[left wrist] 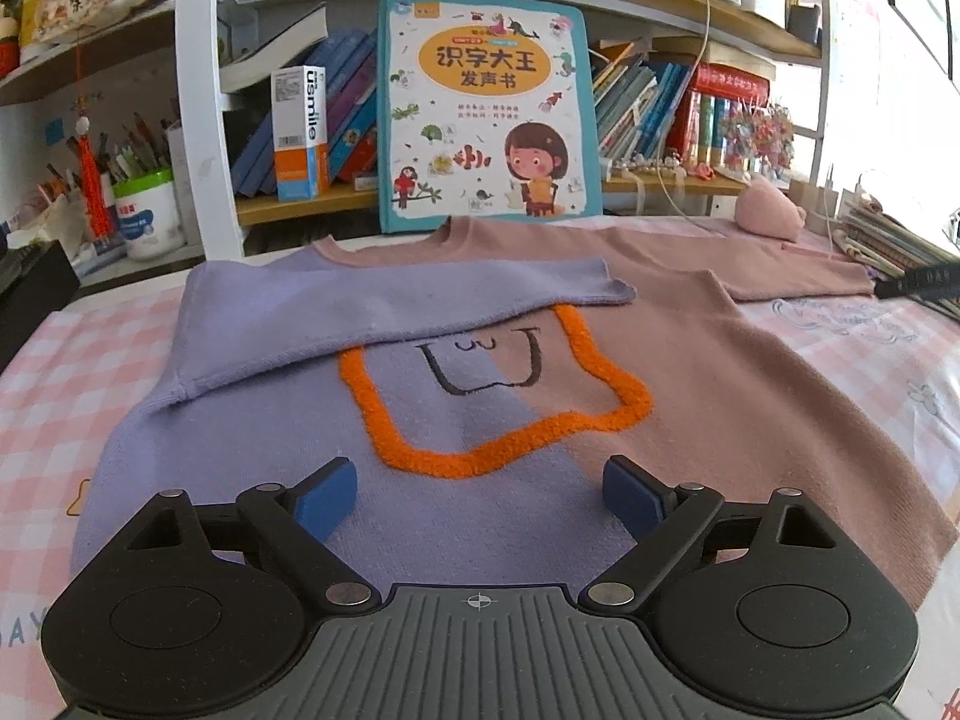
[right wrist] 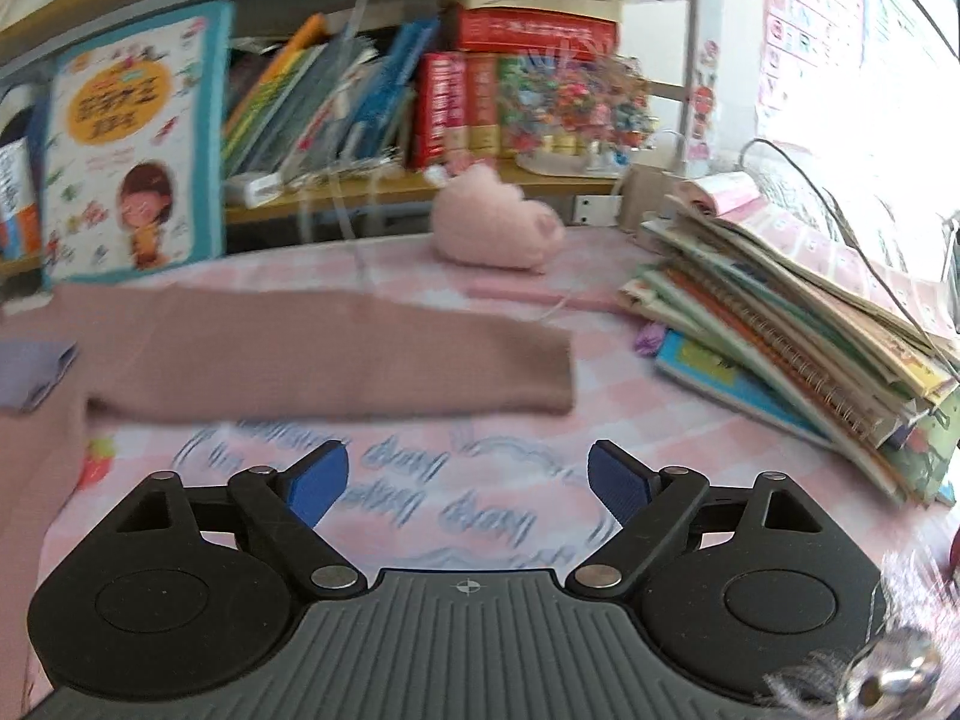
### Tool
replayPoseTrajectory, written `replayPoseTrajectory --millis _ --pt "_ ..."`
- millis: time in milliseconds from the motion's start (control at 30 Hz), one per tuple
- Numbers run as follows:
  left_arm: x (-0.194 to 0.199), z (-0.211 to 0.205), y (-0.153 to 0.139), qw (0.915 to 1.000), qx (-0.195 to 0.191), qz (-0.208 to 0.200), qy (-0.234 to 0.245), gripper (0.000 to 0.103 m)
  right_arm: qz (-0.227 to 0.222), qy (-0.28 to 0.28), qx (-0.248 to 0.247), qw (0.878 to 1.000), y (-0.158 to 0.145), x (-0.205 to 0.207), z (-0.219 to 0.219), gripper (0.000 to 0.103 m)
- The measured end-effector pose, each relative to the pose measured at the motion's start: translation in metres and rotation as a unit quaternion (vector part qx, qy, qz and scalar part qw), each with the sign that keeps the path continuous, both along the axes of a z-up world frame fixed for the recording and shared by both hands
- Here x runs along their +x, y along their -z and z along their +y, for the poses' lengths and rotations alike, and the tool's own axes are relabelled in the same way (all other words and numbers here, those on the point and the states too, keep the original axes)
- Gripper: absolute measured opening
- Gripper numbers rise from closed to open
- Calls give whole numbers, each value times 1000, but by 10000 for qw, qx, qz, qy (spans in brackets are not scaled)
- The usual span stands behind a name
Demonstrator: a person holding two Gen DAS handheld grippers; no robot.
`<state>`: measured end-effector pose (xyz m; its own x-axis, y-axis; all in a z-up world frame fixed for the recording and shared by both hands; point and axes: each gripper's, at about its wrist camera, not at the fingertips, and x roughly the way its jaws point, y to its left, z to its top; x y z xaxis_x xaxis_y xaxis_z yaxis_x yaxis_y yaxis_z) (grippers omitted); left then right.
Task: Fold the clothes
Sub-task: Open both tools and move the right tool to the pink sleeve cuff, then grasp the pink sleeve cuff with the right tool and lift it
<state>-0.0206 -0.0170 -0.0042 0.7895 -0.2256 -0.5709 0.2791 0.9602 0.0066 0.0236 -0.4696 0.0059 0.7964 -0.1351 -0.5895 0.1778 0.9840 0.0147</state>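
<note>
A sweater (left wrist: 492, 414), half lilac and half dusty pink with an orange fuzzy outline on the chest, lies flat on the checked tablecloth (left wrist: 54, 372). Its lilac sleeve (left wrist: 384, 306) is folded across the chest. The pink sleeve (right wrist: 336, 354) stretches out sideways to the right, its cuff toward the book pile. My left gripper (left wrist: 480, 495) hovers open over the sweater's lower hem, nothing between its blue pads. In the blurred right wrist view, my right gripper (right wrist: 468, 483) is open above bare tablecloth, in front of the pink sleeve.
A children's book (left wrist: 486, 108) leans upright against the shelf behind the sweater. A pink plush toy (right wrist: 498, 222) lies behind the sleeve. A slanting pile of books (right wrist: 798, 336) sits right of the cuff. A white tub of pencils (left wrist: 147, 210) stands at the left.
</note>
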Motion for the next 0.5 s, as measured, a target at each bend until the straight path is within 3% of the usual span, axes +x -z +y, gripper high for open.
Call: replayPoseTrajectory --millis 133,200,367,500 --pt "0 -3 1 9999 97 -4 -28 93 170 301 306 9989 0 22 -29 79" --pt "0 -3 1 9999 118 -17 -48 95 304 448 429 9976 1 33 -43 65" --pt "0 -3 0 9999 125 -6 -61 96 553 712 576 9943 12 53 -63 45" --pt "1 -2 1 9999 131 9 -61 96 538 787 868 9917 16 62 -72 41"
